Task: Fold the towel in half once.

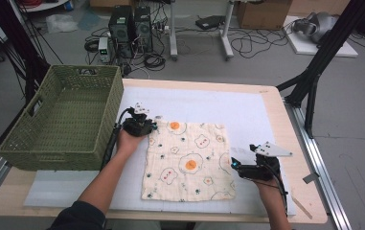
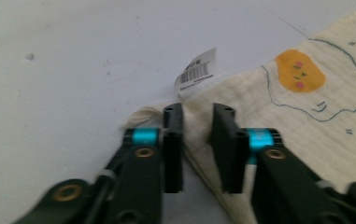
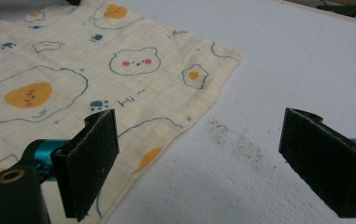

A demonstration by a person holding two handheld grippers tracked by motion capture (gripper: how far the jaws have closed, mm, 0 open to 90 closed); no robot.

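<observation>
A cream cloth (image 1: 187,160) printed with fried eggs and bear faces lies flat on the white mat. My left gripper (image 1: 147,128) is at the cloth's far left corner. In the left gripper view its jaws (image 2: 199,112) stand a narrow gap apart, with the corner's edge of the cloth (image 2: 306,116) running between them and a barcode tag (image 2: 196,72) just beyond. My right gripper (image 1: 236,165) is at the cloth's right edge. Its jaws (image 3: 201,121) are wide open, one pad over the cloth (image 3: 73,70) and the other over bare mat.
A green woven basket (image 1: 60,115) stands at the table's left, close beside the left hand. The white mat (image 1: 247,105) covers most of the wooden table. Dark specks (image 3: 236,140) dot the mat by the right gripper. Computers and cables are on the floor beyond.
</observation>
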